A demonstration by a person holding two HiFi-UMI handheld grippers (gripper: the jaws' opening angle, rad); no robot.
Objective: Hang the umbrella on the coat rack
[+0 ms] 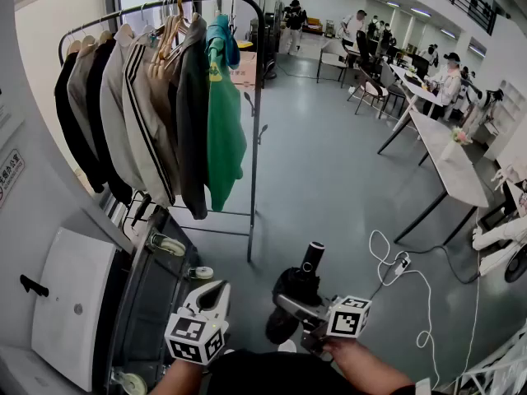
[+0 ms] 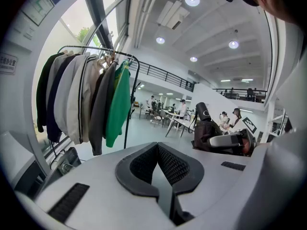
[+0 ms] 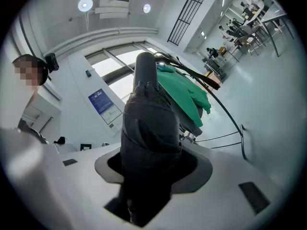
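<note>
Head view: umbrella (image 1: 294,289) well apart from coat rack (image 1: 253,220) end post.

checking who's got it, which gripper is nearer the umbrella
Right. The right gripper is clamped around the folded black umbrella. The left gripper sits apart to the umbrella's left in the head view, jaws together with nothing between them.
</note>
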